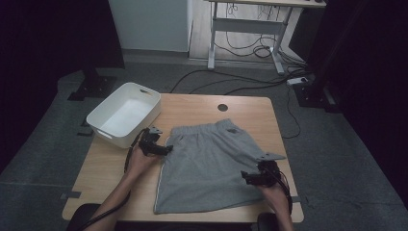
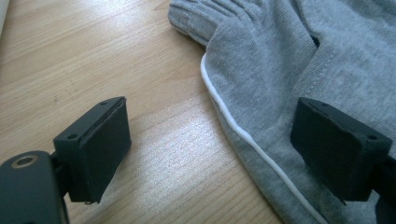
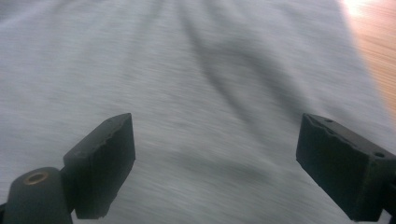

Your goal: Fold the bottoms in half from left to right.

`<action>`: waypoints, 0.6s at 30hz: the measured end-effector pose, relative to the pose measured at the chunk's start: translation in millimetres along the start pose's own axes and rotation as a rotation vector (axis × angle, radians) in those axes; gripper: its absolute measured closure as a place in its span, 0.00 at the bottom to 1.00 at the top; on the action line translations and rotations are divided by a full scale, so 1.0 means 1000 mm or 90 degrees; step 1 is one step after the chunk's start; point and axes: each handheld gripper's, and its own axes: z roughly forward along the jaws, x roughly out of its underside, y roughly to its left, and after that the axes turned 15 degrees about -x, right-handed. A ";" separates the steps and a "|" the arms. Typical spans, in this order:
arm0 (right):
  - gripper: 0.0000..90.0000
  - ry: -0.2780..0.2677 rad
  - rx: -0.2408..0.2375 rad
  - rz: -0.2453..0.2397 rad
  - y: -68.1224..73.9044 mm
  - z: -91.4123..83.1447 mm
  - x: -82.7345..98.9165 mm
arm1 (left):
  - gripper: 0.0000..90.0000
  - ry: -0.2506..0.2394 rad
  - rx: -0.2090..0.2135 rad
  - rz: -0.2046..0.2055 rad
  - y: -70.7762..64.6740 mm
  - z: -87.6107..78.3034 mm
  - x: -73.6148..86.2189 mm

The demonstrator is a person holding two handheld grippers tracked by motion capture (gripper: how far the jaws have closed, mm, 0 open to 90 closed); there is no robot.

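- A pair of grey knit jersey shorts (image 1: pixel 208 166) lies spread flat in the lower middle of the high view, on the light wooden surface (image 1: pixel 192 108). Its ribbed waistband points toward the upper part of the frame and its leg hems toward the bottom edge.
- The left gripper (image 1: pixel 163 149) sits at the shorts' left side near the waistband. In the left gripper view its jaws stand wide apart with nothing between the pads; one jaw is over bare wood, the other over the cloth, and the white piped side seam (image 2: pixel 243 135) runs between them.
- The right gripper (image 1: pixel 247 177) is at the lower right of the high view, over the right leg. Its jaws are likewise spread wide and empty, above blurred grey fabric (image 3: pixel 187 84).
- The shorts look light, soft and limp: they should sag, crease and drag on the wood rather than hold shape.
- A pinch on the thicker waistband corner (image 2: pixel 194 18) or the piped side seam would probably hold best; single-layer cloth may slip.
- A white rectangular plastic bin (image 1: pixel 111 131) stands at the upper left, apart from the shorts.
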 end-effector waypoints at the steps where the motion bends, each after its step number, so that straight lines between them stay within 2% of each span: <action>1: 0.13 0.002 -0.009 -0.006 0.005 0.003 -0.002 | 0.13 -0.001 -0.001 -0.001 0.000 0.000 0.000; 12: 0.13 0.033 -0.110 -0.065 0.063 0.053 -0.019 | 0.13 0.001 0.000 0.001 0.000 0.000 0.000; 14: 0.07 0.040 -0.128 -0.077 0.073 0.062 -0.022 | 0.13 0.000 0.000 0.001 0.000 0.000 0.000; 17: 0.07 0.056 -0.155 -0.105 0.091 0.077 -0.025 | 0.13 0.000 0.001 0.001 0.000 0.000 0.000; 18: 0.07 0.056 -0.155 -0.105 0.091 0.077 -0.025 | 0.13 0.000 0.001 0.001 0.000 0.000 0.000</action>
